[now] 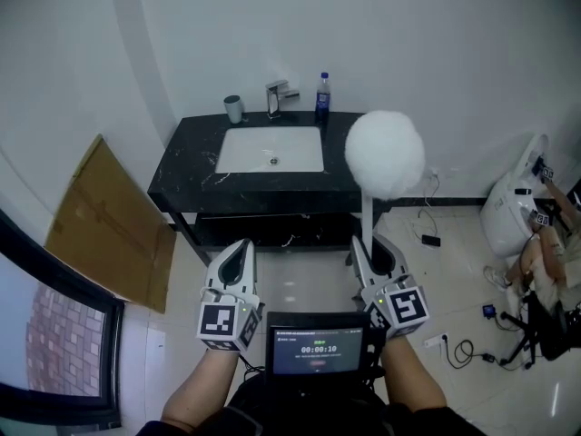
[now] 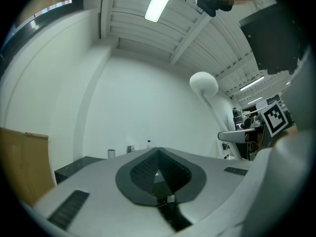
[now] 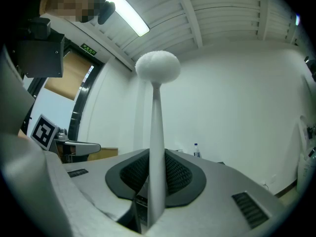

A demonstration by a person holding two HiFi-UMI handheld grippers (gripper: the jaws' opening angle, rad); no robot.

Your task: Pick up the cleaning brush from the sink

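Observation:
The cleaning brush has a round fluffy white head [image 1: 385, 153] on a slim white handle [image 1: 367, 213]. It stands upright in my right gripper [image 1: 373, 245], which is shut on the handle's lower part, well back from the sink [image 1: 272, 150]. In the right gripper view the handle [image 3: 157, 172] rises between the pads up to the brush head [image 3: 157, 66]. My left gripper [image 1: 242, 245] hangs beside it at the same height, shut with nothing in it. In the left gripper view the tips of the left gripper [image 2: 158, 152] meet, and the brush head [image 2: 204, 84] shows to the right.
The white sink sits in a black counter [image 1: 182, 173] with a faucet [image 1: 277, 96], a blue-capped bottle [image 1: 322, 96] and a grey cup [image 1: 234, 109]. Cardboard [image 1: 100, 225] leans at the left wall. Cables [image 1: 463, 345] and a white appliance [image 1: 516, 203] lie at right. A small screen [image 1: 318, 349] sits between my forearms.

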